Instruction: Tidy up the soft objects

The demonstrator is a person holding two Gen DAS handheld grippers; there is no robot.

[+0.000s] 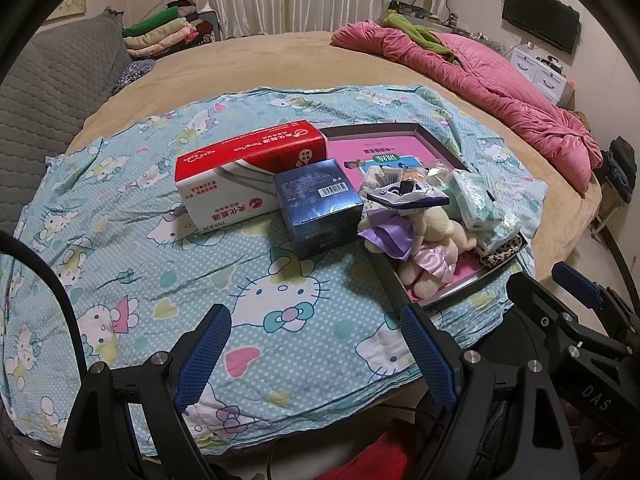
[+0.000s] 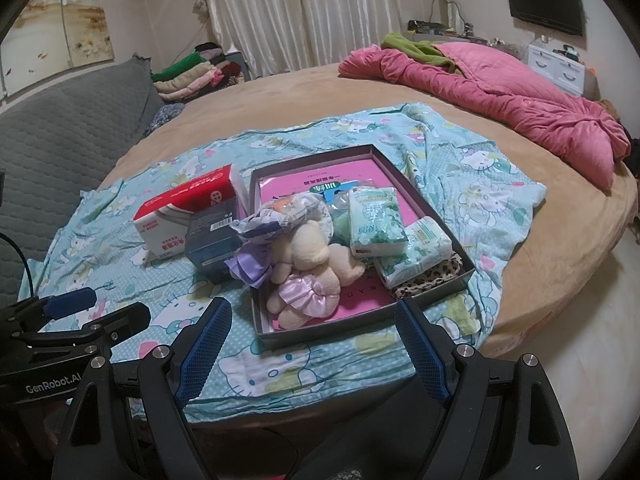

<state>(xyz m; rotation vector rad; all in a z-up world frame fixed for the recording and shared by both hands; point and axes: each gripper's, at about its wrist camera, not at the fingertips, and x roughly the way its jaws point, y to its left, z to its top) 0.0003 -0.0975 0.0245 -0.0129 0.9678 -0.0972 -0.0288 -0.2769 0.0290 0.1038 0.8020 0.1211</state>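
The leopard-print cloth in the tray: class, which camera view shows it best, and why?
The right wrist view: the leopard-print cloth shows along the tray wall's near corner, under the tissue packs. The left wrist view shows only a small patch beyond the plush toy.

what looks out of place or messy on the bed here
The shallow tray is heaped at its near end: the plush toy lies tumbled, a crumpled wrapper on top and spilling over the left wall. A leopard-print cloth hangs over the near right corner. Nothing looks damaged.
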